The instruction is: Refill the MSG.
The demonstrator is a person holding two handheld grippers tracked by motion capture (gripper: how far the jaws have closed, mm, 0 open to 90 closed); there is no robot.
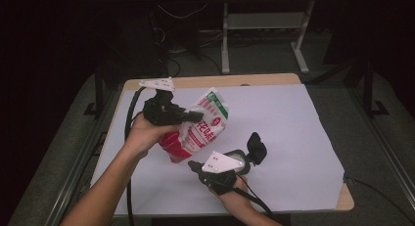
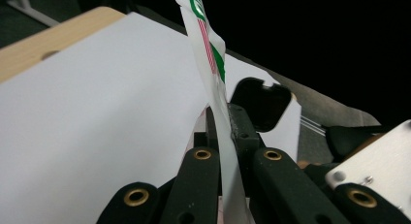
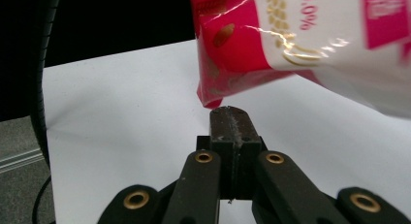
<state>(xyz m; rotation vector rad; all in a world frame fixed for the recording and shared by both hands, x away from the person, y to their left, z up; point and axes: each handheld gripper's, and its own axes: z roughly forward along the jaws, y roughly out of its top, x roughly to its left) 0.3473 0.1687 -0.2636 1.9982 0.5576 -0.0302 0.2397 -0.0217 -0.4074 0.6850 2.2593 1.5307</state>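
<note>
My left gripper (image 1: 193, 117) is up off the tabletop (image 1: 288, 123), forearm angled in from bottom left, jaws clamped on the thin edge of a red-and-white snack bag (image 1: 198, 130), so it hangs tilted in the air. Right gripper (image 3: 228, 118) sits low just under the bag's red corner, jaws pressed together, nothing in them.
</note>
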